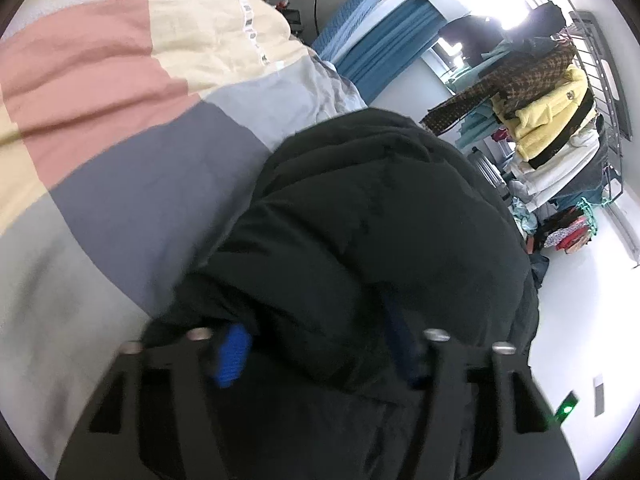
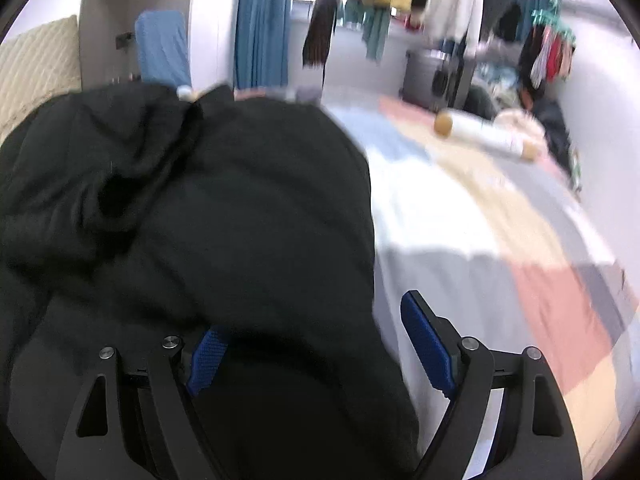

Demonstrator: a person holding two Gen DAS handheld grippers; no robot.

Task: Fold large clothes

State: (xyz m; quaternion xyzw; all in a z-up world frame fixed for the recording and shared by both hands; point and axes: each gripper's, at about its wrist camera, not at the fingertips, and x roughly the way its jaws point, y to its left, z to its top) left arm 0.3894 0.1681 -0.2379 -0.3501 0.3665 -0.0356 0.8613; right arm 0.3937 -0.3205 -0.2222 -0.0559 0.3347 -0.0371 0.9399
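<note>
My left tongs [image 1: 316, 354] and right tongs [image 2: 320, 354], both wide, have the bulky black padded coat [image 2: 224, 216] bunched between them on the patchwork-quilted bed [image 1: 120, 168].

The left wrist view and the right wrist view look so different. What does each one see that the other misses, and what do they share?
Only the left wrist view shows the metal rack behind the piled clothes and the green light low at right. Only the right wrist view shows the white roller with cork-coloured ends lying on the bedspread and the quilted beige headboard. Both show the black coat bunched between blue-padded fingers, the patchwork bedspread, the blue curtain and the yellow fleece jacket among the clothes.
</note>
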